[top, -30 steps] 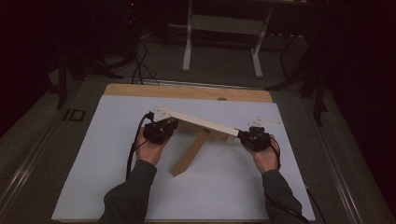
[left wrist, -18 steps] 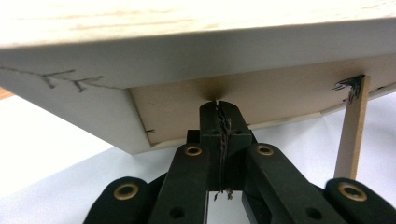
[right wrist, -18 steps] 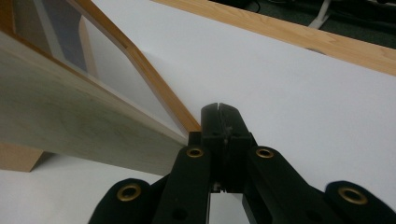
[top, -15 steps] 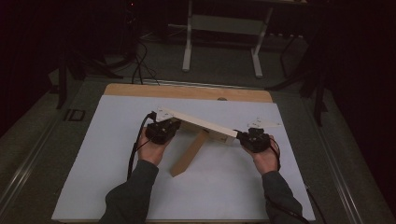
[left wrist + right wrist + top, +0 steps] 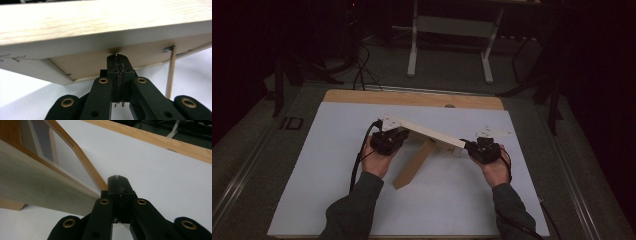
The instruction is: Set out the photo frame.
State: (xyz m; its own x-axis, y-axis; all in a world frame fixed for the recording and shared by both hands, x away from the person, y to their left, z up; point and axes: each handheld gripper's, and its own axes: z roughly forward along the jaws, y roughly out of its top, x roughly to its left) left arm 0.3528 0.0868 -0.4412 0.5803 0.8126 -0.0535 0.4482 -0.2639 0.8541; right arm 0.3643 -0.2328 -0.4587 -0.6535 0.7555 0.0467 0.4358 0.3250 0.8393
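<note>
A long pale wooden board [image 5: 427, 132] hangs tilted over the white sheet, its left end higher. A darker brown wooden piece [image 5: 412, 167] slants down from under its middle to the sheet. My left gripper [image 5: 401, 136] is under the board's left end. In the left gripper view its jaws [image 5: 117, 56] are shut, with nothing between them, and the tips touch the board's underside [image 5: 95, 60]. A thin wooden dowel [image 5: 171, 72] stands to their right. My right gripper [image 5: 468, 147] is at the board's right end. Its jaws [image 5: 117, 177] are shut and empty beside the board [image 5: 37, 187] and a brown strip [image 5: 86, 167].
A white sheet [image 5: 337, 190] covers most of the wooden table, whose bare far edge [image 5: 412, 98] shows. Beyond it, on the dark floor, stand a metal frame [image 5: 452, 30] and loose cables [image 5: 359, 65]. The person's forearms enter from the bottom.
The left gripper and the board's left end have shifted slightly to the right. The right gripper has stayed where it was.
</note>
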